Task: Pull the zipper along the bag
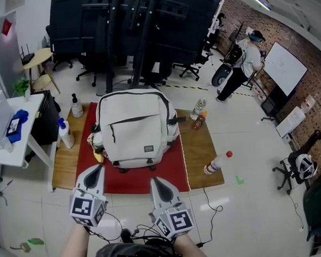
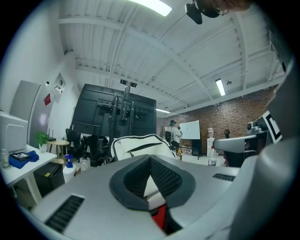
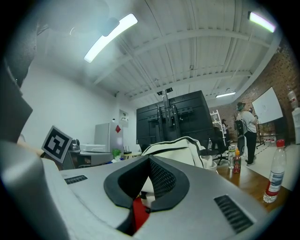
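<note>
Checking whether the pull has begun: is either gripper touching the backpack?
No, in the head view the left gripper and right gripper both sit short of the backpack, jaws shut on nothing.

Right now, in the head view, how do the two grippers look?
Both the left gripper and the right gripper have light grey, pointed jaws with dark pads. Each carries a cube with black-and-white square markers. Black cables show near them.
</note>
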{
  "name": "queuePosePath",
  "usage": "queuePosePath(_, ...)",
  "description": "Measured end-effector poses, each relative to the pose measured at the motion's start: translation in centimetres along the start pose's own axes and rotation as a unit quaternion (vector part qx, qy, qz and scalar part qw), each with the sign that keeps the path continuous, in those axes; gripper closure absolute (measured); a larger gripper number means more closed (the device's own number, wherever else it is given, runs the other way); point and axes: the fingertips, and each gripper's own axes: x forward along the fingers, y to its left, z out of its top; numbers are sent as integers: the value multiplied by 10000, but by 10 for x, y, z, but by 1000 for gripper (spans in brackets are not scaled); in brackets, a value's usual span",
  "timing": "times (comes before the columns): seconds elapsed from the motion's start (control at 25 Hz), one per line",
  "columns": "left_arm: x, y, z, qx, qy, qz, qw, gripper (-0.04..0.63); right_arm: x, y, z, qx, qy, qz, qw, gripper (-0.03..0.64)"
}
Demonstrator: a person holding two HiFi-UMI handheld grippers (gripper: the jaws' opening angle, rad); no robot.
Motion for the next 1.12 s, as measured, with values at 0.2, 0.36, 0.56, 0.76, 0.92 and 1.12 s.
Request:
queuePosePath(0.2, 9, 14, -5, -166, 42, 18, 9999, 566, 11, 0, -4, -23, 95, -69, 9999, 604)
queuePosePath(0.36, 21, 19, -8, -173, 107, 31, 9998, 566, 19, -12, 0, -118, -36, -179, 9998, 604)
queuePosePath(0.56, 49, 28, -13, -134, 145, 76, 9998, 566, 43, -32, -6, 2, -76, -159, 9998, 604)
queuePosePath(0.76, 86, 40, -18, -133, 311, 149, 9993, 566, 85, -50, -11, 105, -7, 103, 9999, 604)
queuePosePath(0.92, 125, 53, -28, -63, 464, 219, 9987, 566, 123, -62, -16, 172, 77, 402, 9990, 604)
queuePosePath(1.12, 162, 69, -40, 220, 661, 459, 9965, 566, 157, -78, -28, 306, 326, 643, 9969, 604)
